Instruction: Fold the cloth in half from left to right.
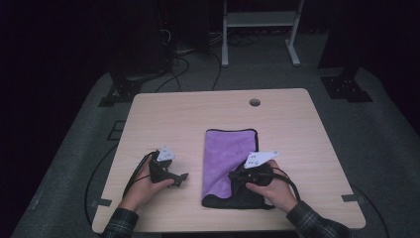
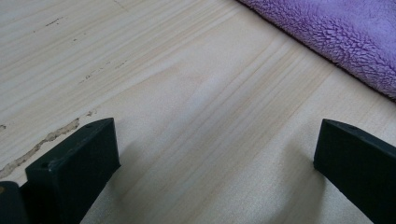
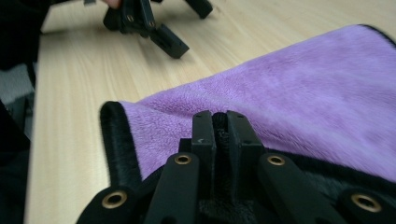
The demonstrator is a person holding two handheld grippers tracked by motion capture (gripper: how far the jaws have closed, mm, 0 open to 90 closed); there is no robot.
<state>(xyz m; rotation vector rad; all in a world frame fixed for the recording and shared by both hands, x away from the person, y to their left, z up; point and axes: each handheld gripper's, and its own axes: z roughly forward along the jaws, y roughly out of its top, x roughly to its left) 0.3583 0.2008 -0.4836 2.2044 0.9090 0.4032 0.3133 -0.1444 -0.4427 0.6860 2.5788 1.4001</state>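
On the table (image 1: 148,114), right of centre, lies the purple towel (image 1: 228,153); right claw (image 3: 220,133) pinches its near edge (for folding), left claw (image 2: 210,158) waits open beside it.

Towel (image 1: 229,158) mid-table (image 1: 208,106); left hand-held gripper (image 1: 181,179) just left.

Fluffy purple cloth (image 1: 229,153), matt wood table (image 1: 163,114)

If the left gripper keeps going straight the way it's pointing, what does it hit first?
Probably the bare wooden table; the left gripper has open jaws angled down at it. The purple towel lies farther on, to one side.
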